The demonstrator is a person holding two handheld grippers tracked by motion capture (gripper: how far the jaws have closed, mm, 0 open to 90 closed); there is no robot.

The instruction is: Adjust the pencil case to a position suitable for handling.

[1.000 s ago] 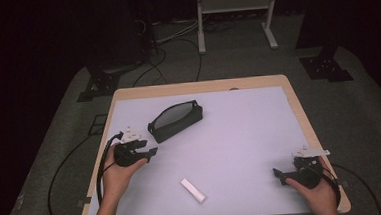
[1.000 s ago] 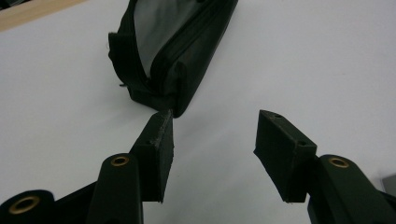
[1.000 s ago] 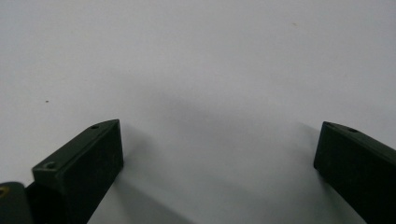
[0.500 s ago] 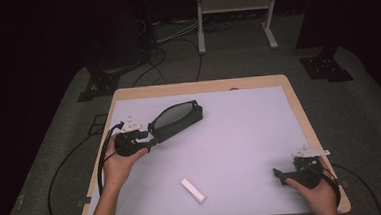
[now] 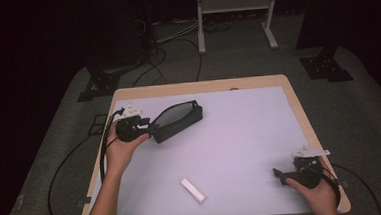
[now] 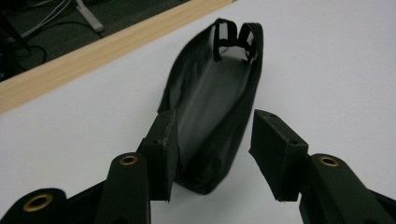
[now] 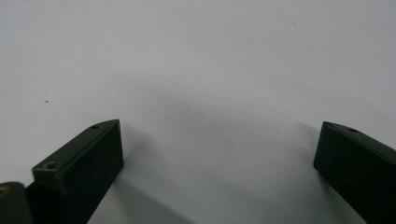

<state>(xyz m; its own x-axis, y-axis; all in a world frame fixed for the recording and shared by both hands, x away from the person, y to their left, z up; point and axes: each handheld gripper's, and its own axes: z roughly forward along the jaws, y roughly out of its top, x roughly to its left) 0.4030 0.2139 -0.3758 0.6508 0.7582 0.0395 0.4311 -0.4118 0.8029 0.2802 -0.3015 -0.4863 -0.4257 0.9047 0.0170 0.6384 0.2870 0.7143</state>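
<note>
Since the earlier frames the left gripper (image 5: 147, 129) has travelled from the near-left part of the table up and toward the far side, and it now sits at the near-left end of the black pouch (image 5: 177, 121). Its jaws have just been closing, and in the left gripper view that end of the pouch (image 6: 212, 116) lies between them: the left pad looks to be against the fabric, while a strip of white table (image 6: 327, 70) shows between the right pad and the pouch, so the gripper is half spread and not yet pinching. The pouch lies in the far-left part of the white table top (image 5: 250, 129), its long axis slanting from near-left to far-right, with its mouth gaping upward and a small loop at the far end. Approaching along that axis probably lets the jaws straddle the narrow end, which seems the easiest place to hold a soft bag open or steady.

A small white block (image 5: 193, 190) lies well apart from the pouch, near the front edge in the middle; it may be what is meant to go inside.

Reaching from the bottom left, the left forearm stretches forward with the hand wrapped around the gripper body, jaws pointing right and roughly level. At the near-right corner the right gripper (image 5: 278, 172) rests low, jaws spread wide over bare table (image 7: 210, 93) and pointing left, apparently waiting.
</note>
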